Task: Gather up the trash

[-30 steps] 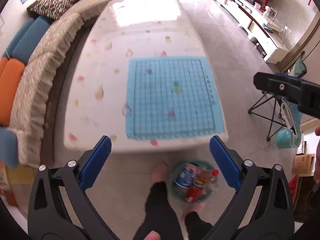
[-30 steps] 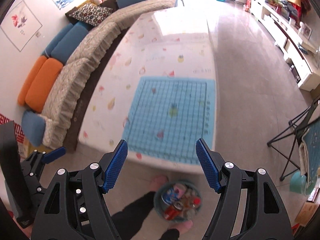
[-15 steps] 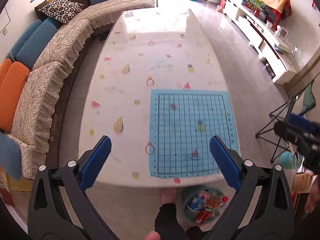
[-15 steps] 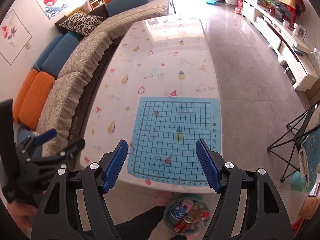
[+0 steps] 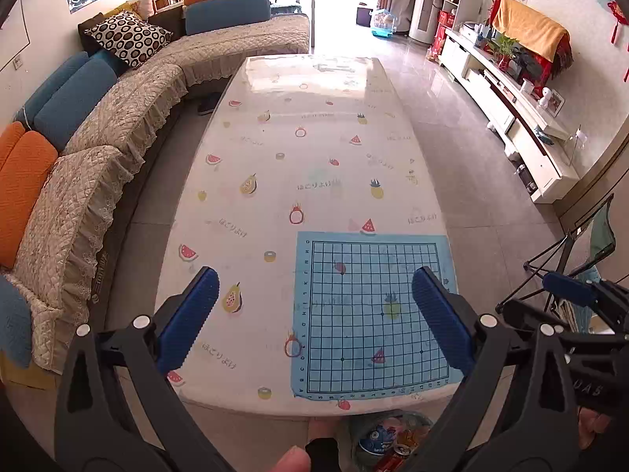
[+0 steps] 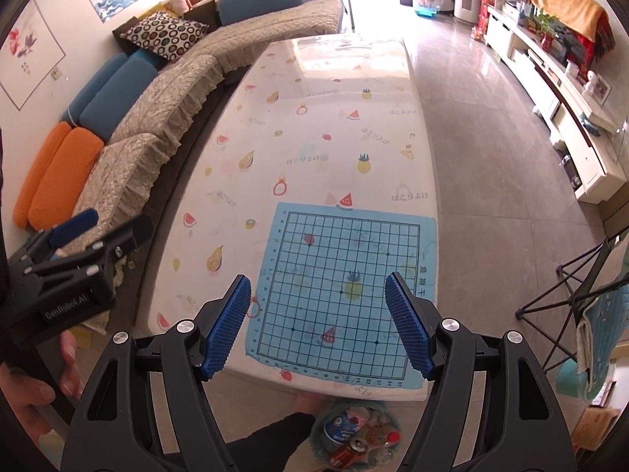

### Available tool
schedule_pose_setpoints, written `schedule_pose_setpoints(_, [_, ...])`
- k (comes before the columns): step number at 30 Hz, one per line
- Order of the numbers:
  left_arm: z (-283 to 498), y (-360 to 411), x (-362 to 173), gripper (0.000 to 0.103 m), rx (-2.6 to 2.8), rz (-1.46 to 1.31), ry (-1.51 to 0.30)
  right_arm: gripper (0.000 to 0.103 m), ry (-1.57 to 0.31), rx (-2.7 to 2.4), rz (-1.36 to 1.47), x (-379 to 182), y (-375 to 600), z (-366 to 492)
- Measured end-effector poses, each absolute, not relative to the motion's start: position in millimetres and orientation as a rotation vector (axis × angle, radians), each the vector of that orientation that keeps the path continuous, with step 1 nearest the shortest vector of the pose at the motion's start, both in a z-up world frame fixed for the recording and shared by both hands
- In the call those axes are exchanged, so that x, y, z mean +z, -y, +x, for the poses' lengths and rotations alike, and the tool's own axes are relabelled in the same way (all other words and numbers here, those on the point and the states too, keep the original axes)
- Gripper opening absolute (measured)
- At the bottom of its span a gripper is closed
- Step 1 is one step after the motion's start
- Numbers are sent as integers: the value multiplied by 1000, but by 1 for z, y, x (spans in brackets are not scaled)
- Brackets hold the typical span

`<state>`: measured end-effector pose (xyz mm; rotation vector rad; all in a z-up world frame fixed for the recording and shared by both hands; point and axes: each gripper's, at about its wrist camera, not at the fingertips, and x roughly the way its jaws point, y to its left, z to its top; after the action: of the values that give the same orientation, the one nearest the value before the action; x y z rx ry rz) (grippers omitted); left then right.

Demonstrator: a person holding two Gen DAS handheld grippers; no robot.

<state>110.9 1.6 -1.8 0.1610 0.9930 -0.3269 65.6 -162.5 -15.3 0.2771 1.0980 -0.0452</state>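
The left gripper [image 5: 312, 316], with black arms and ribbed blue pads, is held spread wide with nothing between the pads. The right gripper [image 6: 317, 324], made the same way, is spread wide too and is empty. Both are held above the near end of a long white table with a fruit-print cover [image 5: 314, 149], and both are tipped down toward it.

Under the pads a light blue square mat with a dark grid [image 6: 346, 287] is seen lying flat on the near right part of the table. No trash is seen on the table or the mat.

The trash is found lower down. A round green bin full of cans and bottles [image 6: 355, 432] is standing on the floor, just past the near table edge, below both grippers and next to a foot. It is judged that most of the job is done, since the table looks bare. If more were to be dropped in, either gripper would have to be pulled back and down. The right gripper looks a bit nearer to the bin.

In the right view the bin is shown almost whole. In the left view only its top edge [image 5: 387, 442] is seen, partly hidden behind the gripper arm.
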Motion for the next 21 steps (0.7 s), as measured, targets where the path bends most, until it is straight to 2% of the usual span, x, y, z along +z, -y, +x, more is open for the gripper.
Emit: schedule_pose_setpoints(21, [111,-4,-1,96,-313,195,-921,71,-1111,-51,244,-22,149,58])
